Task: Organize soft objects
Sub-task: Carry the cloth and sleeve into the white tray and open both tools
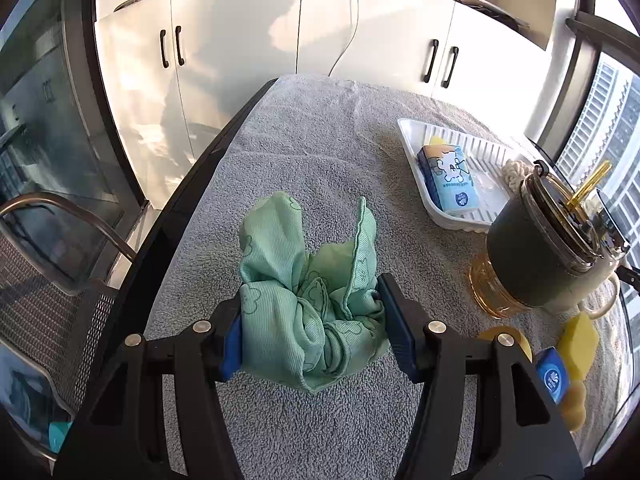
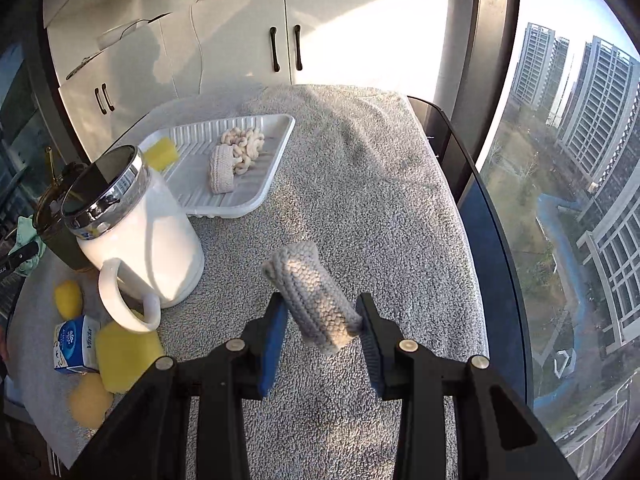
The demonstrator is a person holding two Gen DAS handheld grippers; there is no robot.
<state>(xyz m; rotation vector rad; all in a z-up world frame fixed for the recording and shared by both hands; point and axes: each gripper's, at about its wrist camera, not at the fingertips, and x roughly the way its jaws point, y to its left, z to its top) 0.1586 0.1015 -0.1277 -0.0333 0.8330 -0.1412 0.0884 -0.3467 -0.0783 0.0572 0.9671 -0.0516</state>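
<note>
the knitted grey roll (image 2: 314,296) sits crosswise to nothing in particular: its long axis runs from the lower right, where it is gripped, up and away to the left, the free end tilted above the grey towel (image 2: 360,184) that covers the table. the right gripper (image 2: 324,320) pinches its lower end between the blue pads, the jaws drawn in close on it, and the tool slants steeply down at the tabletop.

the green cloth (image 1: 308,300) is a crumpled bunch with no clean axis; two flaps stand up and point away from the left gripper (image 1: 310,320), which has its jaws pressed into the bundle from either side. whether the bottom of the cloth brushes the towel i can't quite tell from here. this tool also angles downward.

ahead lies the white ribbed tray (image 1: 408,136), holding a tissue pack (image 1: 448,178), a yellow sponge (image 2: 160,154), a knotted rope piece (image 2: 244,148) and a second knitted roll (image 2: 221,174). beside the tray stand a white mug (image 2: 140,236) and a dark jar (image 1: 536,240), touching or nearly so. more yellow sponges (image 2: 124,356) and a small blue and white carton (image 2: 76,344) lie near the mug.
</note>
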